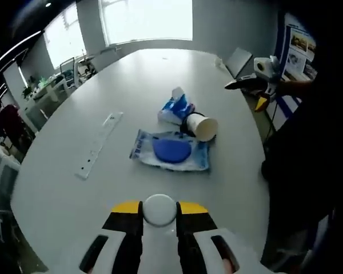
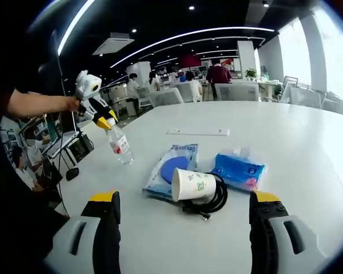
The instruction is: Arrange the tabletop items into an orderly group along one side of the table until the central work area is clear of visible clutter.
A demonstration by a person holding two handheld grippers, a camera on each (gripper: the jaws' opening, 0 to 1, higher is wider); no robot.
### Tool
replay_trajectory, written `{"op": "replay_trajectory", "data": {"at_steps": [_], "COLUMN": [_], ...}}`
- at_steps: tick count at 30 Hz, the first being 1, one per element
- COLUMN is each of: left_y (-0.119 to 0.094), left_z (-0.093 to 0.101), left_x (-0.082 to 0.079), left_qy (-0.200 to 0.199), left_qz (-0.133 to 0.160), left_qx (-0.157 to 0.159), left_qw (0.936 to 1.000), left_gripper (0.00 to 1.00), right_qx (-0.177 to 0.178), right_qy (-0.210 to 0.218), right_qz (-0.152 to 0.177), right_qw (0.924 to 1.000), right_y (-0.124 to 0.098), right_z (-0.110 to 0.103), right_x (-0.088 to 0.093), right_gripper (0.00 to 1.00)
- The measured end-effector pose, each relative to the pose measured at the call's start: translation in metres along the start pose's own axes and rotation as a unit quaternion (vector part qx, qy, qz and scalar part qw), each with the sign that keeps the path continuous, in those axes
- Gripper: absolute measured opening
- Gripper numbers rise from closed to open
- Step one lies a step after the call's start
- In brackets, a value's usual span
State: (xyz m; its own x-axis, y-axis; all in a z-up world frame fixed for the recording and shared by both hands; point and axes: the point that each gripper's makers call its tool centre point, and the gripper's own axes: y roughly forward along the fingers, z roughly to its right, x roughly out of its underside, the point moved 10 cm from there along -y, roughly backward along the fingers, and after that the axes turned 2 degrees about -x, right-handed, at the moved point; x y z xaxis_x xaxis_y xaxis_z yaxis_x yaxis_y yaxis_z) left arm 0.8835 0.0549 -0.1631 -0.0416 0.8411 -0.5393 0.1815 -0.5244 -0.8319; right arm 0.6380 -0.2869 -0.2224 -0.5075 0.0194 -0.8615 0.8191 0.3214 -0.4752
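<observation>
Clear plastic water bottle (image 2: 120,145) is pinched by its cap in the left gripper (image 2: 104,121), hanging over the table (image 2: 308,131) edge. Right gripper (image 2: 183,211) is spread wide, holding nothing, facing the tipped paper cup (image 2: 192,184), black cable (image 2: 214,200) and wipes pack (image 2: 170,169) mid-table.

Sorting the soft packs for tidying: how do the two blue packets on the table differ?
The wipes pack lies flat and wide, with a round dark-blue lid on top; the tissue packet is smaller, crumpled, with white tissue poking out. The paper cup lies tipped against the wipes pack's edge, while the tissue packet sits beside the black cable. Both are blue-and-white soft packs near the table middle.
</observation>
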Motion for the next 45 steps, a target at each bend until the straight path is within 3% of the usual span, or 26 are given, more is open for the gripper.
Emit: {"op": "replay_trajectory", "data": {"at_steps": [8, 20, 23, 24, 32, 34, 45], "left_y": [0.009, 0.011, 0.011, 0.011, 0.012, 0.011, 0.011], "left_z": [-0.014, -0.025, -0.027, -0.028, -0.027, -0.028, -0.032], "left_x": [0.006, 0.008, 0.008, 0.007, 0.004, 0.004, 0.009], "left_qy": [0.039, 0.049, 0.063, 0.086, 0.077, 0.051, 0.066], "left_qz": [-0.022, -0.033, -0.028, -0.031, -0.029, -0.037, -0.03], "left_qx": [0.018, 0.043, 0.054, 0.054, 0.056, 0.052, 0.051], "left_qw": [0.9988, 0.9973, 0.9961, 0.9943, 0.995, 0.9967, 0.9961], "left_gripper": [0.18, 0.19, 0.2, 0.2, 0.21, 0.21, 0.22], "right_qx": [0.004, 0.005, 0.003, 0.003, 0.001, 0.001, -0.001], "right_qy": [0.001, 0.001, -0.001, -0.002, -0.001, -0.001, 0.001], "right_qz": [0.0, -0.003, -0.005, -0.004, -0.004, -0.005, -0.006], "right_qw": [1.0, 1.0, 1.0, 1.0, 1.0, 1.0, 1.0], "right_y": [0.004, 0.009, 0.011, 0.011, 0.013, 0.014, 0.018], "right_z": [0.002, 0.002, 0.001, 0.001, -0.001, -0.001, -0.001], "right_x": [-0.002, -0.003, -0.004, -0.005, -0.006, -0.005, -0.004], "right_gripper": [0.9, 0.9, 0.9, 0.9, 0.89, 0.89, 0.89]}}
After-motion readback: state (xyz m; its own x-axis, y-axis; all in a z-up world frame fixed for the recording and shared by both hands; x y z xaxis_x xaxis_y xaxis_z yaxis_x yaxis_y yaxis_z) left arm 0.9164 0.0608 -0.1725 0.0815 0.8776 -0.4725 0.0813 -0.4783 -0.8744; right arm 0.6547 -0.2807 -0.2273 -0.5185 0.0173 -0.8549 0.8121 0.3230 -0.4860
